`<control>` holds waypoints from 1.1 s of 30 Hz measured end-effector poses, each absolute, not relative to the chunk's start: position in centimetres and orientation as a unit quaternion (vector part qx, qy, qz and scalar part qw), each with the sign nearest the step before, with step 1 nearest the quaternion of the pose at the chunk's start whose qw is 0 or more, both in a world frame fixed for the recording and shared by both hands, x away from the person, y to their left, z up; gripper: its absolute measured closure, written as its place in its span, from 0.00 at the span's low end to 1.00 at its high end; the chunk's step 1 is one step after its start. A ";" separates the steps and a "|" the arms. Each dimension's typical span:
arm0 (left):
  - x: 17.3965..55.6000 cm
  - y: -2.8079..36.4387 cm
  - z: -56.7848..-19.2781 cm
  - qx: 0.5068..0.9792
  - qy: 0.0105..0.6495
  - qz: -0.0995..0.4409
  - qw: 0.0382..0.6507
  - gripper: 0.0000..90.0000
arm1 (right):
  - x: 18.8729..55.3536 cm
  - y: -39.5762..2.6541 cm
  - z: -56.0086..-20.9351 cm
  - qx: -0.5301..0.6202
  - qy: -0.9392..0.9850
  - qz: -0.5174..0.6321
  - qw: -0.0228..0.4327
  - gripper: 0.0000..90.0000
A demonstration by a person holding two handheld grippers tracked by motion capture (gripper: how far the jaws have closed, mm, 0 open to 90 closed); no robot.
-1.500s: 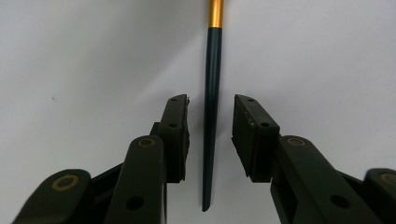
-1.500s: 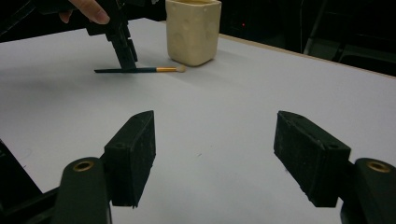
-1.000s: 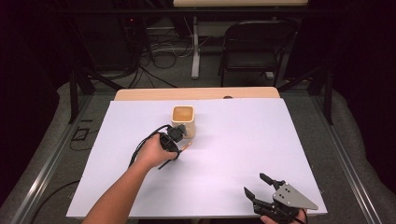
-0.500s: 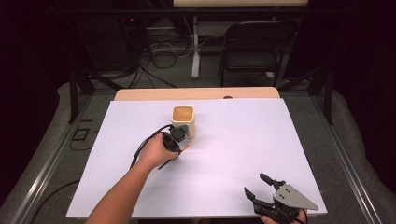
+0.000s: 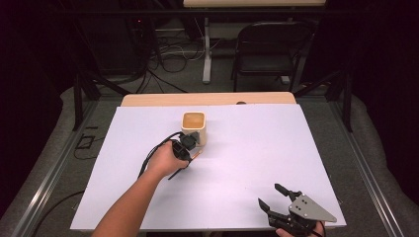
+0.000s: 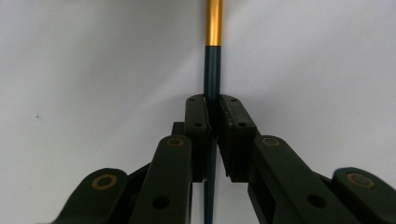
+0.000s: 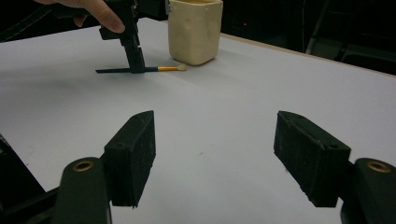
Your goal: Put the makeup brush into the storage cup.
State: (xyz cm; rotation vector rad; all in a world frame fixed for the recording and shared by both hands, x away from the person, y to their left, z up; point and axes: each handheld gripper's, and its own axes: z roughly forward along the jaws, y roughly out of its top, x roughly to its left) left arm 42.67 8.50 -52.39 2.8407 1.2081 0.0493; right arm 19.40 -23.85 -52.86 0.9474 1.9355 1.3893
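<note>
Nearest the person, the right gripper (image 5: 276, 203) sits at the near right edge of the white worktop (image 5: 296, 148), where it was a second ago, its jaws spread wide with nothing between them. Its lower body and the hand that holds it are cut off by the bottom of the high view.

Farther in, the left gripper (image 5: 187, 148) stands in the same spot as in the earlier frames, beside the cream cup (image 5: 193, 127). What differs is its jaws: they have just been closing, and in the left gripper view they now pinch the thin dark handle of a paintbrush (image 6: 211, 74), pads tight on either side of it. The brush lies flat on the worktop just in front of the cup, its gold ferrule running off the top of that view, so the bristles are cut off there. In the right gripper view the whole brush (image 7: 140, 70) shows lying level, with the left gripper's jaws coming down on its handle and the pale bristle tip close to the cup's (image 7: 195, 30) base; whether tip and cup touch is hard to tell. In the high view the brush is a faint orange sliver beside the hand (image 5: 165, 159), mostly hidden by the gripper.

The cup's inside shows amber from above; what it holds cannot be made out
</note>
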 end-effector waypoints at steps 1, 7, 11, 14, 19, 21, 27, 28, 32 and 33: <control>42.7 8.5 -52.4 0.920 0.391 0.016 0.027 0.91 | 19.4 -23.8 -52.9 0.353 0.724 0.520 0.284 0.32; 42.7 8.6 -52.4 0.919 0.393 0.013 0.028 0.92 | 19.4 -23.8 -52.8 0.353 0.724 0.520 0.284 0.32; 42.7 8.5 -52.4 0.920 0.391 0.015 0.027 0.92 | 19.4 -23.9 -52.9 0.353 0.724 0.519 0.285 0.32; 42.6 8.5 -52.4 0.921 0.389 0.015 0.028 0.92 | 19.4 -23.8 -52.9 0.352 0.725 0.519 0.285 0.32; 42.6 8.5 -52.4 0.922 0.386 0.017 0.028 0.92 | 19.4 -23.8 -52.9 0.353 0.724 0.519 0.285 0.32; 42.5 8.5 -52.4 0.922 0.386 0.019 0.028 0.92 | 19.4 -23.8 -52.9 0.354 0.724 0.519 0.284 0.32; 42.5 8.5 -52.4 0.923 0.383 0.018 0.027 0.93 | 19.4 -23.9 -52.9 0.354 0.724 0.519 0.285 0.32; 42.5 8.5 -52.4 0.923 0.383 0.018 0.027 0.93 | 19.4 -23.9 -52.9 0.354 0.724 0.519 0.285 0.32; 42.5 8.6 -52.3 0.924 0.382 0.017 0.024 0.93 | 19.5 -23.9 -52.9 0.355 0.723 0.519 0.284 0.32; 42.5 8.6 -52.3 0.924 0.382 0.017 0.024 0.93 | 19.5 -23.9 -52.9 0.356 0.722 0.520 0.285 0.32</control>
